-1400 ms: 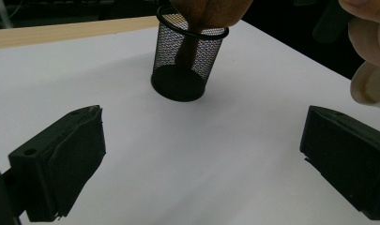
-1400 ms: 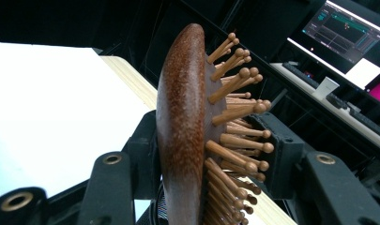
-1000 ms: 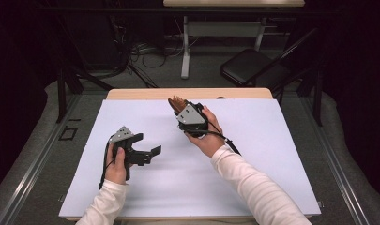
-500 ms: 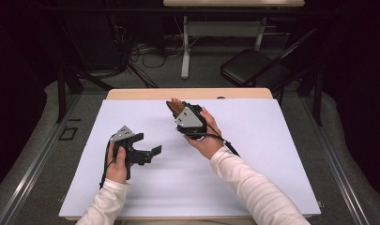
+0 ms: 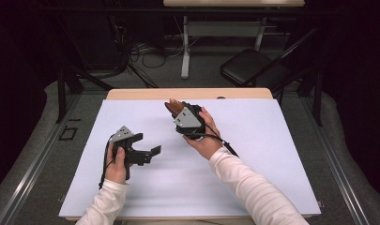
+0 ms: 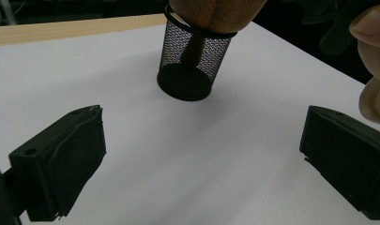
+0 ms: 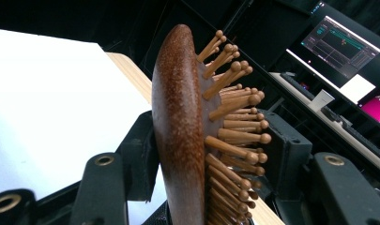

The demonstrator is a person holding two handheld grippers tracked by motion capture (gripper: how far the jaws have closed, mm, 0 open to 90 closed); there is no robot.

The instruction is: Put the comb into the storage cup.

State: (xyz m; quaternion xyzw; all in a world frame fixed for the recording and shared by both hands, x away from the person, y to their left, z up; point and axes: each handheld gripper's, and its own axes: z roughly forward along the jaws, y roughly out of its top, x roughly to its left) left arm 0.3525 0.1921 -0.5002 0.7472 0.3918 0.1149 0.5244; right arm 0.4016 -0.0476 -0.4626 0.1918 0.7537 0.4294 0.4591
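Standing upright in a black mesh cup at the far middle of the white counter, a wooden hairbrush sits between the right gripper's loosening fingers, while the left gripper waits nearer, fingers spread empty.

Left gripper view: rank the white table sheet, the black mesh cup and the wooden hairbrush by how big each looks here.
1. White table sheet, by far the largest.
2. Black mesh cup.
3. Wooden hairbrush, standing in the cup; the frame's top edge crops it, so its rank below the cup is unsure.
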